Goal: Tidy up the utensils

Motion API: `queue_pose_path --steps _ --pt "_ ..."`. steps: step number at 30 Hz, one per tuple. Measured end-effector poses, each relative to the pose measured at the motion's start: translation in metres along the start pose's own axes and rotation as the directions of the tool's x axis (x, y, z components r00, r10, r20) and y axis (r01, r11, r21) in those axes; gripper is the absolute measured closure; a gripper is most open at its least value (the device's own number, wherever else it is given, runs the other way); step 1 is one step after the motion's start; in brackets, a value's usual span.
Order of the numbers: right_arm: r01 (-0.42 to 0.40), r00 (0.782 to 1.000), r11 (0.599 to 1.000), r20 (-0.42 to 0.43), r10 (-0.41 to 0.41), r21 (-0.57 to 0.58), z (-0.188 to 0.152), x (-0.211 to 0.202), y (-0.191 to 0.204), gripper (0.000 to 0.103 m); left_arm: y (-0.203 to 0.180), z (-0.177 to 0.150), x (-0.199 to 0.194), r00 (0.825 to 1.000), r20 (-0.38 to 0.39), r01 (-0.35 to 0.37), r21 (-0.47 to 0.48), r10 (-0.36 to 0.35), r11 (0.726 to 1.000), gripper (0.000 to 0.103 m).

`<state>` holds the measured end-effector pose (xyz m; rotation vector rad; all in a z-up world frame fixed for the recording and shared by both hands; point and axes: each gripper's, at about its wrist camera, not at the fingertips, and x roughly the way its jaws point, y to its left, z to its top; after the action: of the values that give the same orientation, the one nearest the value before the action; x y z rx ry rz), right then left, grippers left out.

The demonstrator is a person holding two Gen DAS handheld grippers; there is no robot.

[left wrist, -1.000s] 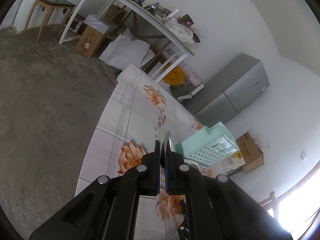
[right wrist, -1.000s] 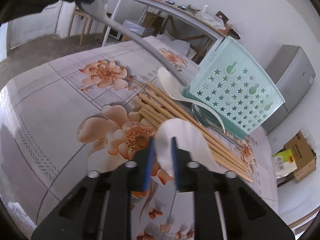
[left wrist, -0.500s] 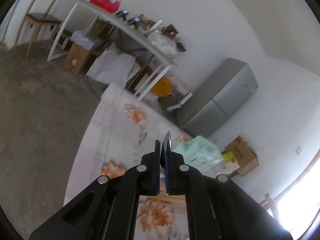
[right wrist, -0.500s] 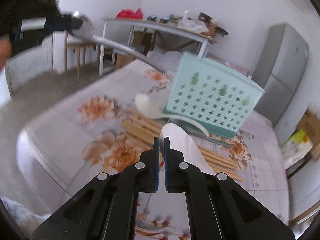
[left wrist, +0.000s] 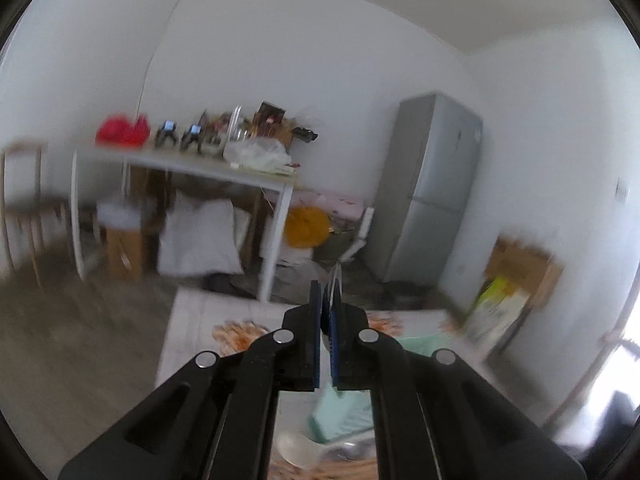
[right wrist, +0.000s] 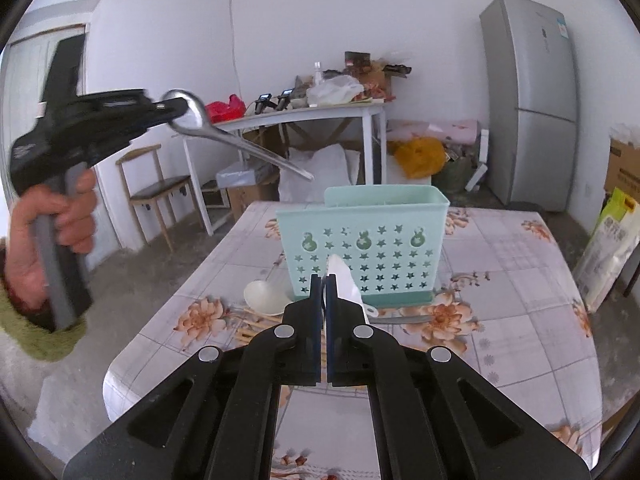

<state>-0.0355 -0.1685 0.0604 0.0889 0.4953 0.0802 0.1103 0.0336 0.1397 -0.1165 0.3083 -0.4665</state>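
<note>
A mint green utensil holder (right wrist: 362,244) with star holes stands upright on the flowered table (right wrist: 500,280). My right gripper (right wrist: 324,280) is shut on a white spoon (right wrist: 347,284), held in front of the holder. My left gripper (right wrist: 176,110) is shut on the bowl of a metal spoon (right wrist: 240,142), held high up and left of the holder, handle pointing down toward it. In the left wrist view the left gripper (left wrist: 327,292) shows the spoon's edge (left wrist: 334,288) between its jaws. Another white spoon (right wrist: 266,298) and wooden chopsticks (right wrist: 252,326) lie left of the holder.
A metal utensil (right wrist: 400,320) lies at the holder's base. Behind the table stand a cluttered white table (right wrist: 304,114), a chair (right wrist: 160,188), a grey fridge (right wrist: 528,100) and cardboard boxes (right wrist: 624,168).
Both grippers have risen and tilted level. The right gripper closed on the white spoon and lifted it off the table. The left gripper carried the metal spoon higher.
</note>
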Motion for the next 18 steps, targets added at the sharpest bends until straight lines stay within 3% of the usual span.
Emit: queue_pose_path --steps 5,10,14,18 --pt "-0.017 1.000 1.000 0.005 0.017 0.019 -0.002 -0.004 -0.010 0.103 -0.037 -0.014 0.032 0.994 -0.039 -0.092 0.219 0.102 0.971 0.100" --pt "-0.033 0.999 0.999 0.014 0.032 0.031 -0.002 -0.004 -0.017 0.103 -0.061 -0.035 0.047 0.984 -0.029 -0.151 0.376 0.174 0.914 0.100" --pt "-0.043 0.999 0.998 0.020 0.042 0.039 -0.002 -0.005 -0.020 0.103 -0.069 -0.044 0.063 0.982 -0.082 -0.121 0.400 0.167 0.908 0.100" --pt "-0.043 0.999 0.998 0.025 0.042 0.042 -0.002 -0.007 -0.022 0.103 -0.072 -0.048 0.076 0.980 -0.124 -0.096 0.377 0.153 0.921 0.099"
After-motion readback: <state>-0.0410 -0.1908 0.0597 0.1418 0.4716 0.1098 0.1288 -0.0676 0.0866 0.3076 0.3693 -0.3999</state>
